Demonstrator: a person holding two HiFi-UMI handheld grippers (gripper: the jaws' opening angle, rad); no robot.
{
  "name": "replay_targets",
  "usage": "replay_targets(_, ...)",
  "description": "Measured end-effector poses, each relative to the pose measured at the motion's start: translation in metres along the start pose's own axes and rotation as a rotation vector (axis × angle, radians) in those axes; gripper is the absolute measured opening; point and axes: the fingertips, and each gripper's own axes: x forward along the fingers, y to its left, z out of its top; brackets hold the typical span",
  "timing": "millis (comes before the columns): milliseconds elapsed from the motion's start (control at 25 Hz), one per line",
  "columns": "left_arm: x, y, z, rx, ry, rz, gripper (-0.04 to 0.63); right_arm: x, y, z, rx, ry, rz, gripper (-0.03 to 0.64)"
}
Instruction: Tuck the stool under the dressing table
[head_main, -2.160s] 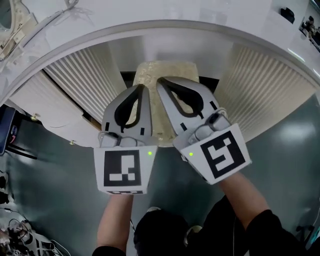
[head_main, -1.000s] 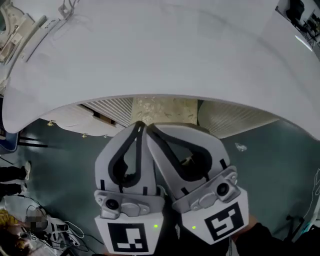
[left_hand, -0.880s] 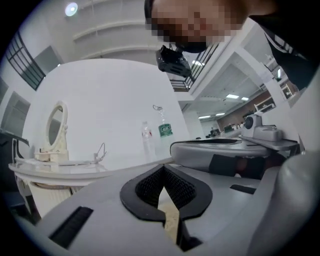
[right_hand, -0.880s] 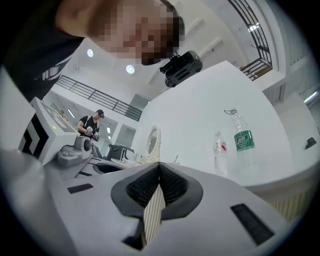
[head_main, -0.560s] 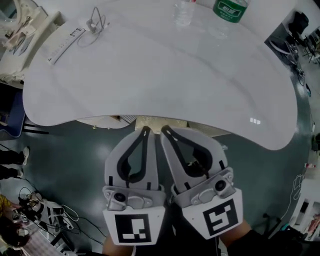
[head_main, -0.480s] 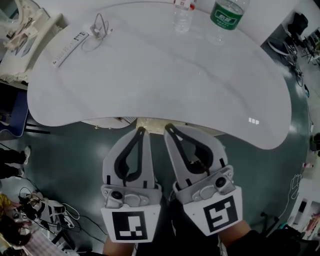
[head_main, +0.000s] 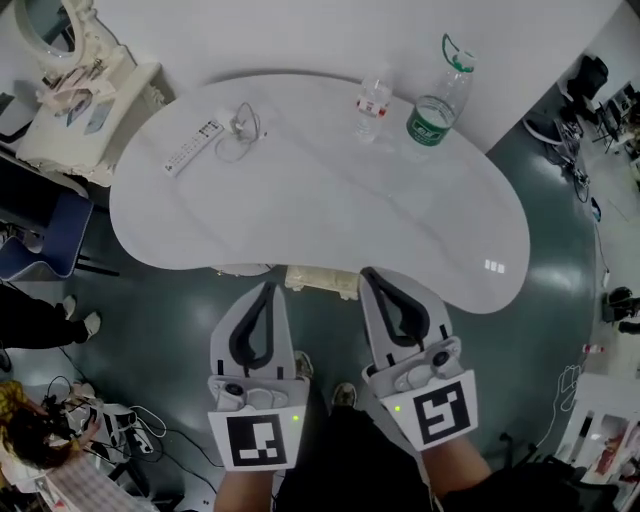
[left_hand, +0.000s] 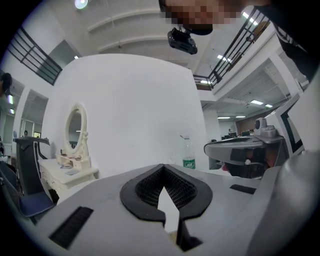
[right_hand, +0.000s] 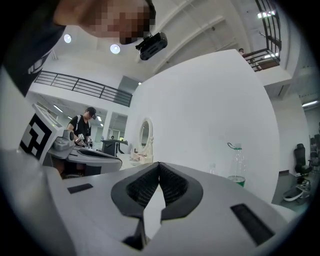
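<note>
Pointing toward 12 o'clock, the left gripper (head_main: 265, 289) and right gripper (head_main: 368, 274) are hovering side by side, each with its jaws pressed together and gripping nothing. Between their tips, the stool (head_main: 320, 279) is sitting beneath the near edge of the dressing table (head_main: 330, 200), with only a beige strip showing. A green-labelled bottle (head_main: 432, 105) is standing at 1 o'clock on the tabletop.

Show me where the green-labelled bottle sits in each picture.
Head view: green-labelled bottle, upper right of centre.
Left gripper view: just right of centre, small.
Right gripper view: right side, mid-height.
Shared landmark: the oval mirror, left of the bottle in all three.
</note>
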Motion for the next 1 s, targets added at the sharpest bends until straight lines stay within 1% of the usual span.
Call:
replay_targets(120,-0.002,0.018,0.035,0.016,-0.029,-0.002,0.005,0.011,0.001,0.034,-0.015,-0.008,-0.011,0.005)
replay_targets(240,0.000,0.028,0.077,0.048,-0.079,-0.020,0.005,0.017,0.000,0.069,-0.025,-0.019,-0.031,0.005)
replay_targets(400,-0.003,0.029,0.119,0.042,-0.135,-0.059,0.006,0.016,-0.003,0.106,-0.074,-0.034,-0.060,0.005)
replay_targets(480,-0.008,0.029,0.137,0.047,-0.159,-0.063,0.005,0.014,0.000,0.125,-0.073,-0.069,-0.056,0.005)
replay_targets(560,-0.015,0.026,0.153,0.080,-0.179,-0.050,0.005,0.009,0.004,0.144,-0.059,-0.115,-0.042,0.005)
replay_targets(720,-0.034,0.001,0.177,0.064,-0.216,-0.020,0.005,-0.013,-0.003,0.155,-0.051,-0.119,0.009,0.005)
replay_targets(840,-0.051,-0.027,0.178,0.115,-0.205,0.019,0.005,-0.036,-0.003,0.165,-0.062,-0.171,0.084,0.005)
replay_targets(960,-0.069,-0.054,0.182,0.069,-0.202,0.085,0.005,-0.065,-0.018,0.167,-0.078,-0.168,0.141,0.005)
replay_targets(1000,-0.075,-0.064,0.183,0.069,-0.201,0.108,0.005,-0.075,-0.024,0.164,-0.074,-0.155,0.160,0.005)
